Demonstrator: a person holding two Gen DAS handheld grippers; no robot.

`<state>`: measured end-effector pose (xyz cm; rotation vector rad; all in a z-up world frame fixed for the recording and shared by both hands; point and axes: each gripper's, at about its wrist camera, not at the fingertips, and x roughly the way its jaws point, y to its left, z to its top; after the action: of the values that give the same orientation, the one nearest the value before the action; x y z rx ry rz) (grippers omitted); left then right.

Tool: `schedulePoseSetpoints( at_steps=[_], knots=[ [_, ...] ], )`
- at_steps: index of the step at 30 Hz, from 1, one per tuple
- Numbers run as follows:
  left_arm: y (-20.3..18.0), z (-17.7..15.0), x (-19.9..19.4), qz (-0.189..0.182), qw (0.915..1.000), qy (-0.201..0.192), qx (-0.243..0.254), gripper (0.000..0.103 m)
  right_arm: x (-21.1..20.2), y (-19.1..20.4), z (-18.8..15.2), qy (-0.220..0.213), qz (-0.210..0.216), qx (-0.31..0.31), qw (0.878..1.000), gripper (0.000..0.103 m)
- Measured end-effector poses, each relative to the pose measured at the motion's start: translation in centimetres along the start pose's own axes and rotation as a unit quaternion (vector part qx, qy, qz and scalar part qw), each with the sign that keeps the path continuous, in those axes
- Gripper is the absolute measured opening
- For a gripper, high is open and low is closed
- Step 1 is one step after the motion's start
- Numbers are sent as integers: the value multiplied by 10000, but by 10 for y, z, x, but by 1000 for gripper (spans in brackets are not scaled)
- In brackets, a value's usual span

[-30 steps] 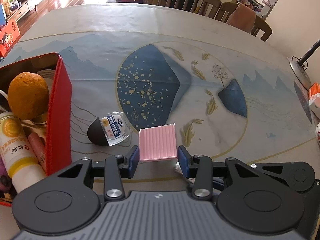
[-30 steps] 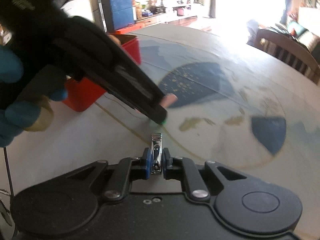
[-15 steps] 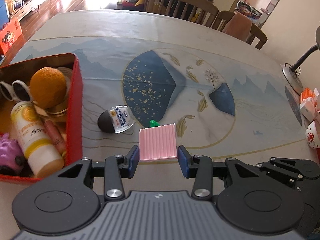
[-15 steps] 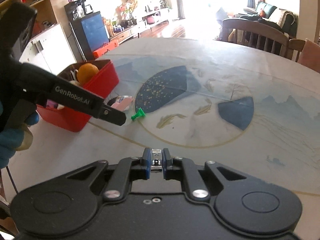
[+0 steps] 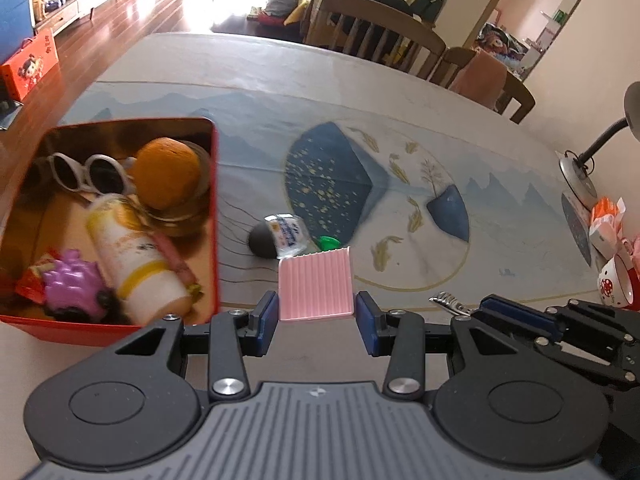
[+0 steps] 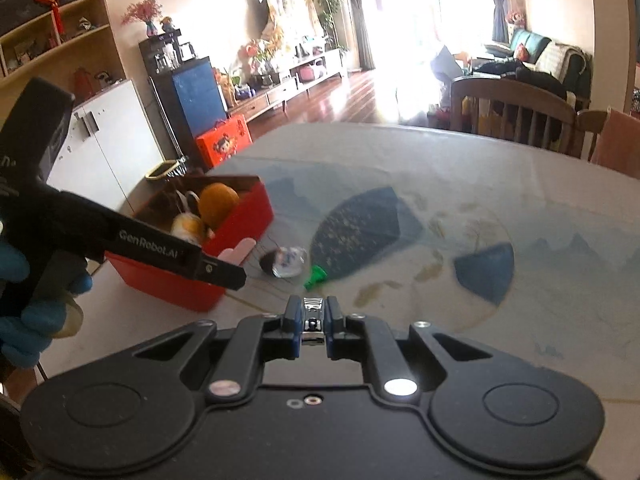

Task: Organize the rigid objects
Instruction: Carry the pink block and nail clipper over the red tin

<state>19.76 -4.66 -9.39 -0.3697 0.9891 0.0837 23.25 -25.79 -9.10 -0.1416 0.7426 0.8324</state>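
My left gripper (image 5: 316,314) is shut on a pink ribbed pad (image 5: 316,286) and holds it above the table, right of the red tin box (image 5: 214,216). The box holds an orange (image 5: 168,178), white sunglasses (image 5: 86,172), a yellow-white bottle (image 5: 134,260) and a purple toy (image 5: 76,286). My right gripper (image 6: 313,320) is shut on a metal nail clipper (image 6: 313,312), also seen in the left wrist view (image 5: 448,302). A black-and-clear small object (image 5: 276,236) and a green pin (image 5: 330,243) lie on the table beyond the pad.
The table (image 5: 500,208) has a printed blue cloth. A desk lamp (image 5: 588,160), orange packets (image 5: 608,224) and a red-spotted mug (image 5: 618,282) stand at the right edge. Wooden chairs (image 5: 372,40) line the far side.
Both grippers have risen and pulled back from the table, each keeping its object. The red box now shows fully from above in the left wrist view.
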Motion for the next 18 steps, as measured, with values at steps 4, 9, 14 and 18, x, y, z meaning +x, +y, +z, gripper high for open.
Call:
schedulePoseSetpoints(
  at_steps=[4, 9, 14, 18],
  knots=[
    [13, 3, -14, 6, 9999, -125, -43, 41, 1, 14, 11, -107, 9, -45, 9999, 10],
    [33, 9, -30, 89, 9993, -339, -86, 41, 5, 34, 25, -225, 14, -145, 9996, 10],
    [62, 16, -43, 160, 9986, -458, -202, 41, 15, 53, 38, -288, 36, -193, 9994, 10],
    [87, 19, -48, 201, 9982, -478, -291, 41, 26, 70, 48, -294, 68, -241, 9993, 10]
  ],
)
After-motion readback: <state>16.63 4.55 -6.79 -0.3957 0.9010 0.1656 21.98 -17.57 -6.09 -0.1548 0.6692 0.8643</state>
